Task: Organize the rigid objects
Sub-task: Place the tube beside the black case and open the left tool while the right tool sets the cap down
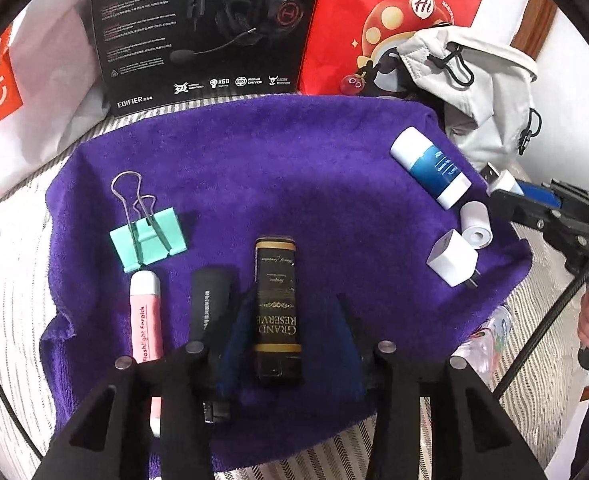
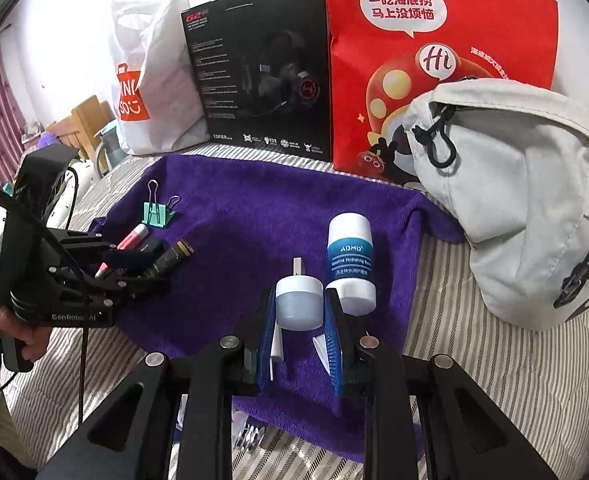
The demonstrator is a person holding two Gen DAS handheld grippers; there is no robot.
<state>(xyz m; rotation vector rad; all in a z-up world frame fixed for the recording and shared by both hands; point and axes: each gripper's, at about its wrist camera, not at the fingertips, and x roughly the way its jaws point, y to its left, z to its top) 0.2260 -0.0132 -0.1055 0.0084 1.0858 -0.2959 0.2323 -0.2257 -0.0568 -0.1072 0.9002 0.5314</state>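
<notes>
Fuzzy purple cloth towel (image 1: pixel 294 152); glossy black tin (image 1: pixel 276 308).

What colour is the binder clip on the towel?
Mint green binder clip with metal wire handles; clearest in the left wrist view.

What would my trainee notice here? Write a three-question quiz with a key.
1. True or false: the mint-green metal binder clip lies on the purple towel.
2. Which grips the small white USB lamp: A, the left claw, or B, the right claw?
3. Fill in: the black-and-gold box that the left claw straddles reads "Grand ___".
Key: 1 true; 2 B; 3 Reserve.
</notes>
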